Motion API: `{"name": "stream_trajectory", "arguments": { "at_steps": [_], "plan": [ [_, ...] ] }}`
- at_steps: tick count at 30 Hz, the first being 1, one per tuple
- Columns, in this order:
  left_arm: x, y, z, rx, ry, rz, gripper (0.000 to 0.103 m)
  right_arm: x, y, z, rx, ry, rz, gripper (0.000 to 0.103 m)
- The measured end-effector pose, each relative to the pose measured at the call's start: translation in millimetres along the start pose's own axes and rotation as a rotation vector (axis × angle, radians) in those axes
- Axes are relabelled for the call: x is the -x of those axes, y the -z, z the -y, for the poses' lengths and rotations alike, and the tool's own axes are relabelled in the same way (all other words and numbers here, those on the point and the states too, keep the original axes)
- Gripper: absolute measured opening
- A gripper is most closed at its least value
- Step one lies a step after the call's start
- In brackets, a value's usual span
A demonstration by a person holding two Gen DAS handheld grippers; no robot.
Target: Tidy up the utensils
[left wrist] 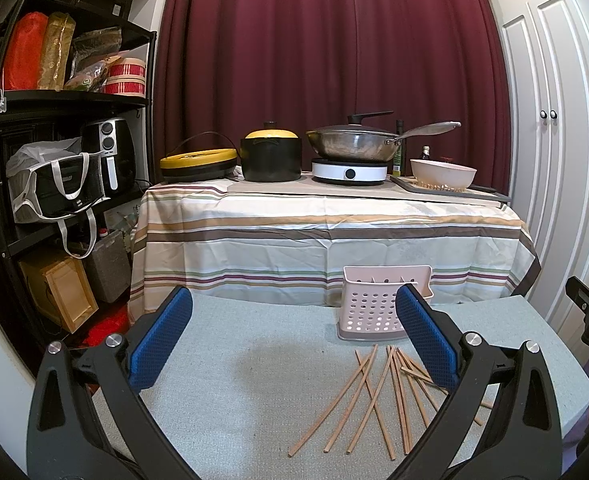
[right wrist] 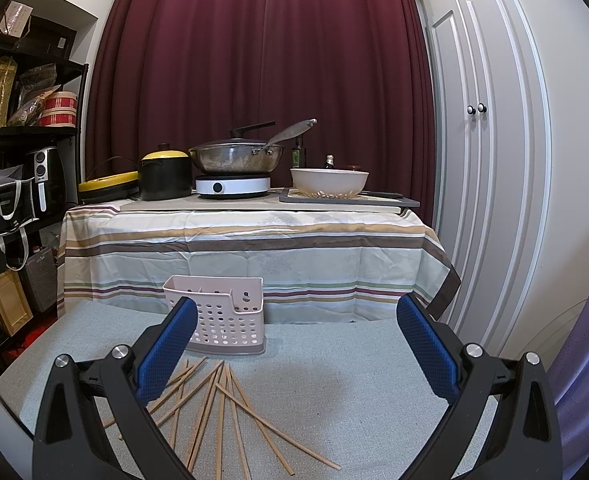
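Several wooden chopsticks (left wrist: 378, 396) lie scattered on the pale green table mat (left wrist: 234, 400), fanned out in front of a pink perforated utensil caddy (left wrist: 370, 306) that stands upright. My left gripper (left wrist: 294, 340) is open above the mat, left of the chopsticks, holding nothing. In the right wrist view the chopsticks (right wrist: 218, 408) spread below and right of my left finger, with the caddy (right wrist: 222, 320) behind them. My right gripper (right wrist: 296, 344) is open and empty, hovering to the right of the pile.
Behind the mat stands a striped-cloth table (left wrist: 326, 232) with a black pot with yellow lid (left wrist: 270, 156), a wok (left wrist: 354, 144) on a white cooker, and a bowl (left wrist: 442, 174). A black shelf unit (left wrist: 54, 160) fills the left. White cabinet doors (right wrist: 490, 160) are at right.
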State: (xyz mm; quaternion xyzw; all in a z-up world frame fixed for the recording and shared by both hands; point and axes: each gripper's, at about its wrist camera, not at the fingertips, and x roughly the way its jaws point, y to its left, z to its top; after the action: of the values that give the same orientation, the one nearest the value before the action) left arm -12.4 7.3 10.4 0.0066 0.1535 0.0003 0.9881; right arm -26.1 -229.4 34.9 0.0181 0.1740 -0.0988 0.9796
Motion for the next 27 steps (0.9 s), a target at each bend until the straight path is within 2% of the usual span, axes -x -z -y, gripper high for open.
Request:
{"name": "stream_trajectory", "arguments": {
  "at_steps": [9,15,18,24,26,27],
  "plan": [
    [0,0,-1,-0.005,0.002,-0.003,0.099,0,1,-1,0.000,-0.002,-0.003,0.097],
    [-17,16,-2,-0.019,0.010,-0.026,0.099,-13,13,0,-0.003,-0.012,-0.027,0.097],
    [-33,34,-3,-0.037,0.003,-0.057,0.099,-24,29,4,-0.018,-0.030,-0.054,0.097],
    [-77,87,-7,-0.065,0.029,-0.183,0.099,-59,70,12,-0.018,-0.051,-0.156,0.097],
    [-92,109,-9,-0.074,0.037,-0.236,0.095,-68,83,14,-0.025,-0.051,-0.186,0.097],
    [-100,122,-10,-0.076,0.043,-0.266,0.089,-73,91,15,-0.031,-0.055,-0.203,0.097]
  ]
}}
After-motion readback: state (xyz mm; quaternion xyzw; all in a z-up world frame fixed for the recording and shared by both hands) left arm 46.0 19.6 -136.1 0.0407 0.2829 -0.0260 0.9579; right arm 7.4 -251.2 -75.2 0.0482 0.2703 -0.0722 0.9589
